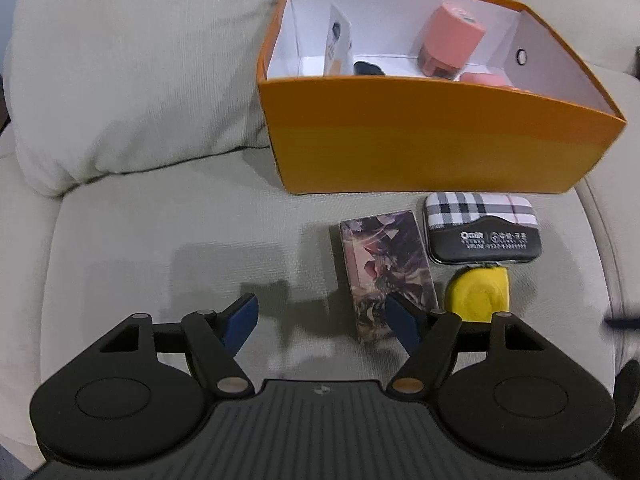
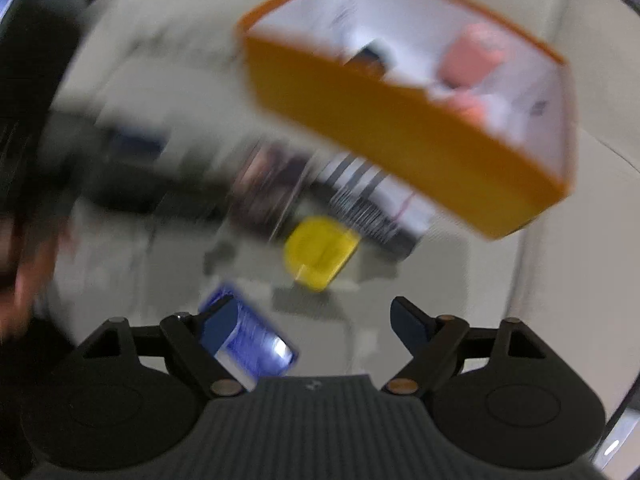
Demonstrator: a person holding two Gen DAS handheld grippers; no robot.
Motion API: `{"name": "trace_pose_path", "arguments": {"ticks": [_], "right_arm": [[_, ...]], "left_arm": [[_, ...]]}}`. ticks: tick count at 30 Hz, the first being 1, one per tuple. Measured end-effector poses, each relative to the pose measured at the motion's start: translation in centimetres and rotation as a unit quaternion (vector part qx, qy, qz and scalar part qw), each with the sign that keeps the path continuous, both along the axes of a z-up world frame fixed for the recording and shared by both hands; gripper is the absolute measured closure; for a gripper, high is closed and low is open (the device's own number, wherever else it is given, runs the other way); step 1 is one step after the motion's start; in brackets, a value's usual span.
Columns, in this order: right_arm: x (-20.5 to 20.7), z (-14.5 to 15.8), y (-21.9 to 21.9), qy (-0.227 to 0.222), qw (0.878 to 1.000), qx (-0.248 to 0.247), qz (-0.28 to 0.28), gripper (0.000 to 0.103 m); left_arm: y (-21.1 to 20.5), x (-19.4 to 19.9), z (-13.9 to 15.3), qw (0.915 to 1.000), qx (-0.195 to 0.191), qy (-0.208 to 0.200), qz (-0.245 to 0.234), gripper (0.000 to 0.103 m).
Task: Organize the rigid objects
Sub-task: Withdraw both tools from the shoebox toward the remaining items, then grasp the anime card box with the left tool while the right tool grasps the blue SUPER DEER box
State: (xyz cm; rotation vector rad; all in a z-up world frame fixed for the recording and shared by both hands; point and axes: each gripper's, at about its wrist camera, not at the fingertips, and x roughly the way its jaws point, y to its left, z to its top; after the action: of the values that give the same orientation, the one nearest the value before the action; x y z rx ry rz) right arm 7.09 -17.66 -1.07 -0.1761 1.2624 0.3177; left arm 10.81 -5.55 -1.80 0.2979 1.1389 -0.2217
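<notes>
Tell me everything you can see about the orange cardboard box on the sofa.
The orange cardboard box is a lidless rectangular carton, glossy orange outside and white inside, with a small round hole in one end wall. It stands upright on the beige sofa cushion, its left end by a pillow. Inside are a pink cylindrical container, an upright white card and a dark object. A plaid-topped tin lies just in front.
</notes>
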Motion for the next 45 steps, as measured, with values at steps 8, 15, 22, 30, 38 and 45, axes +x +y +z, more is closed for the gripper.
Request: {"name": "trace_pose_path", "arguments": {"ticks": [8,15,22,30,38,45], "right_arm": [[-1.5,-3.3,2.3,0.021,0.992,0.05,0.11,0.019],[-1.5,-5.0,2.9,0.033,0.989,0.065,0.13,0.019],[-1.2,-6.7,3.4,0.027,0.987,0.052,0.147,0.019],[-1.7,-7.3,4.7,0.025,0.987,0.052,0.153,0.017],[-1.9,-7.3,5.2,0.002,0.987,0.026,0.158,0.017],[-2.8,-8.6,6.6,-0.016,0.981,-0.016,0.192,0.016]], "left_arm": [[-0.6,1.0,-1.5,0.9975,-0.062,0.033,0.003,0.018],[-1.4,1.8,-3.2,0.9977,-0.055,0.038,0.009,0.014],[-1.1,2.4,-3.9,0.9956,-0.076,0.049,0.022,0.012],[-1.4,2.3,-5.3,0.9966,-0.061,0.053,0.017,0.012],[-2.8,1.8,-5.7,0.999,-0.032,0.029,-0.008,0.008],[-2.2,1.6,-5.7,0.999,-0.032,0.028,-0.017,0.009]]}}
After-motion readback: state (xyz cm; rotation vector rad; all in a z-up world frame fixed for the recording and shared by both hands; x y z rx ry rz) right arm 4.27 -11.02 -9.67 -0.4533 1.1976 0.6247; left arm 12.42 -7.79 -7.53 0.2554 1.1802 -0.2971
